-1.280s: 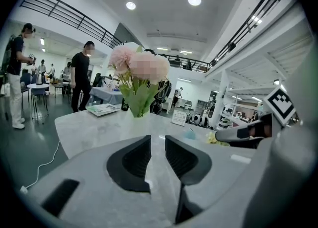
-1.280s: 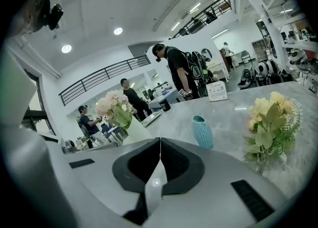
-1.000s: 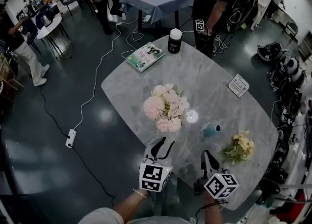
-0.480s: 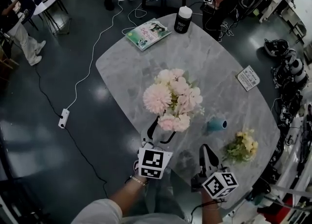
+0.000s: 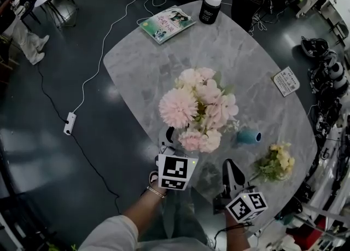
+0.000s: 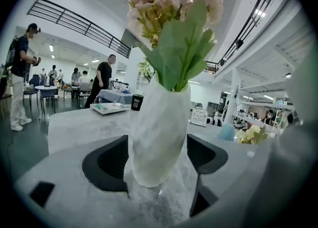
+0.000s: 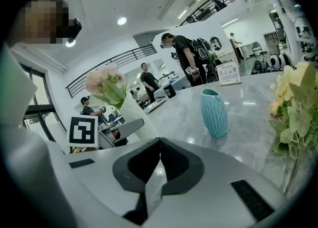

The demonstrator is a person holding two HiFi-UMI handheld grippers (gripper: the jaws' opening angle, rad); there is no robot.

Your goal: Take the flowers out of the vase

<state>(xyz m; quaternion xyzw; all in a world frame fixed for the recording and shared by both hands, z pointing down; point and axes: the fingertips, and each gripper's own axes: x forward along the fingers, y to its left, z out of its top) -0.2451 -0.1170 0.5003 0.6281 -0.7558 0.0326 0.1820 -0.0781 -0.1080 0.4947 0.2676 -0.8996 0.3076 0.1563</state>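
Note:
A bunch of pink flowers (image 5: 199,108) (image 6: 174,3) stands in a white ribbed vase (image 6: 159,127) in the middle of the grey marble table (image 5: 164,69). In the head view the blooms hide the vase. My left gripper (image 5: 178,138) (image 6: 159,155) is at the vase's foot. Its jaws have just been opening and now stand wide on either side of the vase, close to its sides without pressing. My right gripper (image 5: 229,163) (image 7: 159,145) hangs shut and empty over the near table edge, to the right of the vase.
A small teal vase (image 5: 249,136) (image 7: 214,113) stands right of the bouquet. Yellow flowers (image 5: 276,162) (image 7: 293,103) lie near the right edge. A book (image 5: 167,24), a black canister (image 5: 210,7) and a card (image 5: 286,81) sit farther off. People stand beyond the table.
My left gripper has moved forward to the vase with its jaws spread wider; one finger now sits under the blooms. The bouquet looms larger in the head view. The right gripper has sunk slightly.

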